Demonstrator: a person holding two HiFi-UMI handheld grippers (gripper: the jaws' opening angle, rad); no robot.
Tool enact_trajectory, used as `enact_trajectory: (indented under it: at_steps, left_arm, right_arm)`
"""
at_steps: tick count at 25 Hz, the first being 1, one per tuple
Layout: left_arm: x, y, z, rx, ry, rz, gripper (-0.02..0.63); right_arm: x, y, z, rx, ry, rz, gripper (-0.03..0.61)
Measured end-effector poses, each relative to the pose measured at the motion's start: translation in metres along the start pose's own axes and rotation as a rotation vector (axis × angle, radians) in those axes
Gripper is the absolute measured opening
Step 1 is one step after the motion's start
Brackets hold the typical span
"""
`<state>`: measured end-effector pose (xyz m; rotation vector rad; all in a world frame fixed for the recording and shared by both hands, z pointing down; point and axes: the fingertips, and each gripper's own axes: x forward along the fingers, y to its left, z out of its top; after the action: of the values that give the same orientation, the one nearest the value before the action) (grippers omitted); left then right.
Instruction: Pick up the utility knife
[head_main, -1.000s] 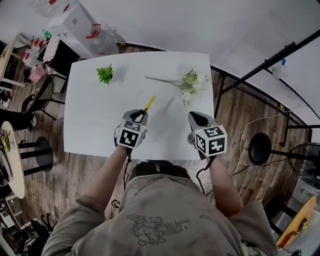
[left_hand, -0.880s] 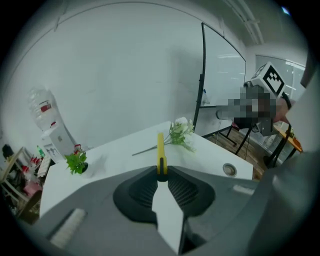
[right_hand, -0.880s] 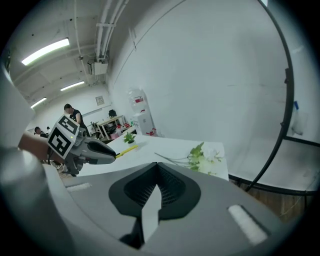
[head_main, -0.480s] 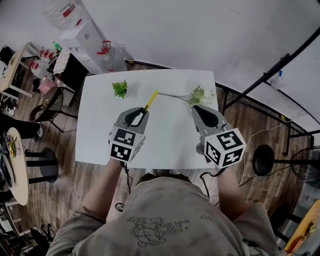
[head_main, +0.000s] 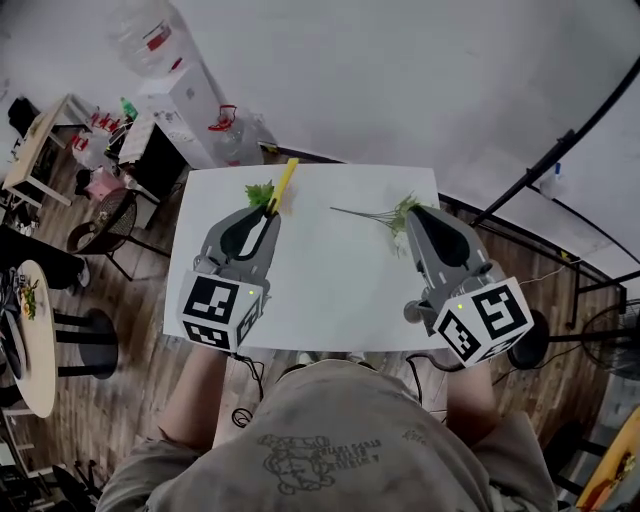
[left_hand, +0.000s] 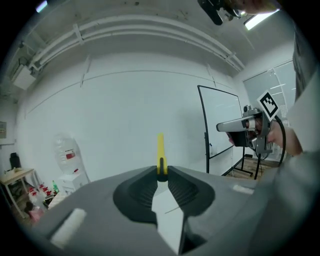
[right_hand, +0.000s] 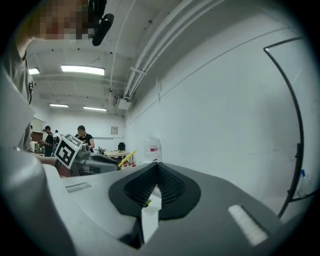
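The utility knife (head_main: 284, 184) is a slim yellow bar, and it sticks out past the tips of my left gripper (head_main: 272, 210), which is shut on it. In the left gripper view the knife (left_hand: 160, 151) stands upright, pinched between the closed jaws of the left gripper (left_hand: 162, 172), well above the white table (head_main: 330, 285). My right gripper (head_main: 411, 211) hovers over the table's right side; in its own view the right gripper (right_hand: 157, 168) is shut with nothing in it. That view also catches the left gripper (right_hand: 95, 163) and the knife (right_hand: 127, 158).
A green leafy sprig (head_main: 258, 194) and a flower stem (head_main: 388, 213) lie at the table's far side. A water dispenser (head_main: 195, 98), chairs and a round table (head_main: 22, 335) stand left. A black frame (left_hand: 220, 131) stands right. People (right_hand: 82, 135) are far back.
Both grippers have risen from the table toward the head camera. The left one carried the yellow knife up and forward; the knife now points past the table's far edge.
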<state>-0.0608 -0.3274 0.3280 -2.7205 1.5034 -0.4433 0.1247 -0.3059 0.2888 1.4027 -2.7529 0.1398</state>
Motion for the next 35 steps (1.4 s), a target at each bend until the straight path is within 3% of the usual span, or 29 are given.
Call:
enact_trajectory:
  at_steps: [6, 13, 18, 25, 31, 35]
  left_arm:
    - [-0.036, 0.010, 0.039, 0.007, -0.112, 0.021, 0.066]
    - [-0.069, 0.021, 0.056, 0.028, -0.135, 0.059, 0.066]
    - [-0.086, 0.029, 0.048, 0.017, -0.129, 0.080, 0.066]
    - [-0.090, 0.034, 0.006, 0.014, -0.054, 0.083, 0.066]
    - [-0.094, 0.042, 0.003, -0.032, -0.060, 0.106, 0.066]
    - [-0.093, 0.042, 0.006, -0.020, -0.066, 0.094, 0.066]
  right_arm:
    - [-0.018, 0.023, 0.043, -0.044, -0.090, -0.007, 0.029]
    - [-0.032, 0.017, 0.050, -0.177, -0.079, -0.112, 0.029]
    - [-0.029, 0.020, 0.029, -0.154, -0.037, -0.100, 0.028]
    - [-0.025, 0.029, 0.012, -0.164, 0.004, -0.080, 0.026]
    - [-0.023, 0.034, 0.005, -0.173, 0.033, -0.082, 0.028]
    - [-0.023, 0.037, 0.004, -0.163, 0.029, -0.077, 0.028]
